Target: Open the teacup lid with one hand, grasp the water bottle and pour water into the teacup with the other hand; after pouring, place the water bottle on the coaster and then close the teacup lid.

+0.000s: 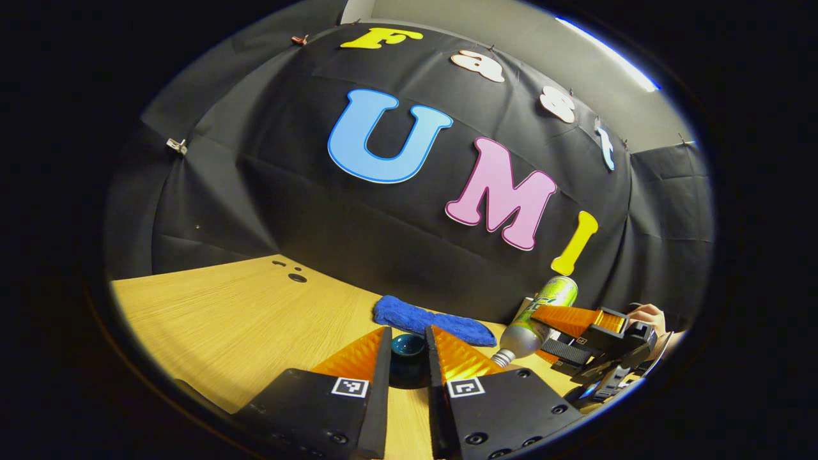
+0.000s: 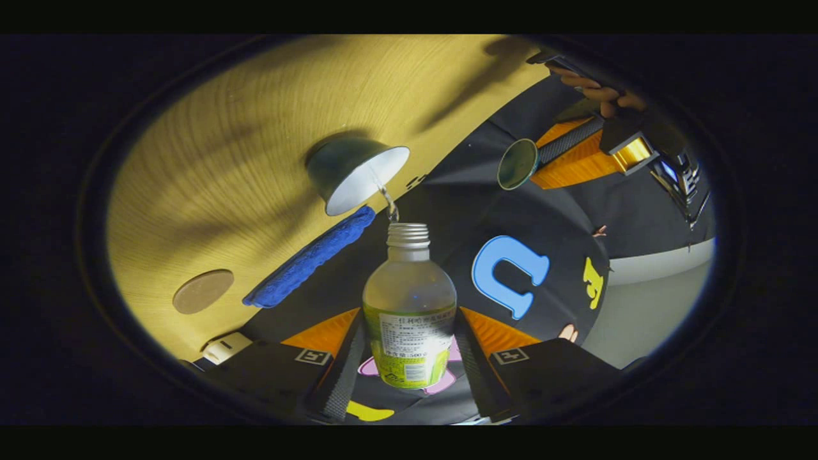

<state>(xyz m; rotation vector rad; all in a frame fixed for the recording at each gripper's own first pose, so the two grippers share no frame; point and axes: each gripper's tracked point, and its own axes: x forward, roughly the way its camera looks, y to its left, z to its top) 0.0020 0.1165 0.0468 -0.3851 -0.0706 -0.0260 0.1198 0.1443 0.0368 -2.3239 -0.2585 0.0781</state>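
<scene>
In the right gripper view my right gripper [image 2: 409, 314] is shut on a clear water bottle [image 2: 409, 281] with a green label and no cap. The bottle is tipped, and a thin stream of water [image 2: 390, 206] runs from its mouth into the dark teacup [image 2: 358, 171] with a white inside, which stands on the wooden table [image 2: 255, 108]. Farther off, my left gripper [image 2: 535, 165] holds the round dark lid [image 2: 517, 164] up beside the cup. In the left gripper view the lid's knob [image 1: 408, 346] sits between the fingers of my left gripper [image 1: 408, 337]; the tilted bottle [image 1: 533, 322] and right gripper [image 1: 546, 333] are at the right.
A round brown coaster [image 2: 203, 291] lies on the table apart from the cup. A blue cloth [image 2: 313, 254] lies along the table's far edge by the black wall, also seen as the blue cloth [image 1: 428, 317] in the left gripper view. A hand [image 2: 597, 92] holds the left gripper.
</scene>
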